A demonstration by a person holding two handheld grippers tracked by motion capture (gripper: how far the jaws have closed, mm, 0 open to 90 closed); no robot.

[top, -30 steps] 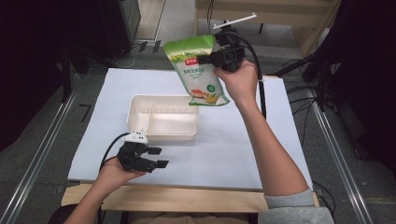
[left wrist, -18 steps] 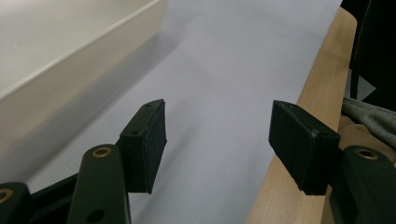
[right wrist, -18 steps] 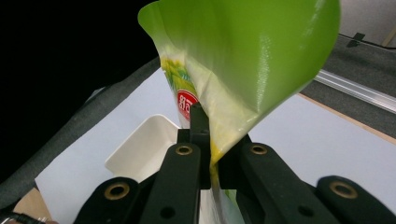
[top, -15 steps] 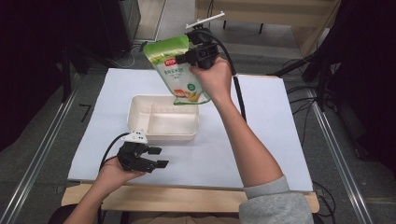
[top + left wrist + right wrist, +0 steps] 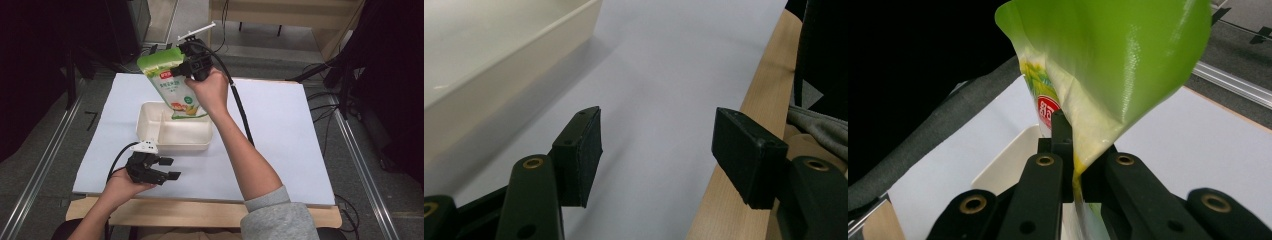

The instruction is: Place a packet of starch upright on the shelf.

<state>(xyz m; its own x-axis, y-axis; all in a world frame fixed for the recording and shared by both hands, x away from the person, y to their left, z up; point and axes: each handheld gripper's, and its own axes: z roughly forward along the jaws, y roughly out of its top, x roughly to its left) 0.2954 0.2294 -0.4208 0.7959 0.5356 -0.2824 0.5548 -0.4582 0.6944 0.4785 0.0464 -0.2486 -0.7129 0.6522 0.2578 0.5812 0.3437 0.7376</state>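
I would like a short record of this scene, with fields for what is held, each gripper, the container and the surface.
held thing: green bag, hanging over the tray
right gripper: shut on the green bag
left gripper: open, nothing between its jaws, near the table's front edge
tray: white, with a divider, looks empty
surface: white table

Right tool (image 5: 186, 70) carried green pouch (image 5: 172, 87) leftward, over container (image 5: 150, 122).

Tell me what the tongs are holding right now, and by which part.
The right tongs pinch the green pouch near its upper edge, above the tray. The left tongs are open, holding nothing.
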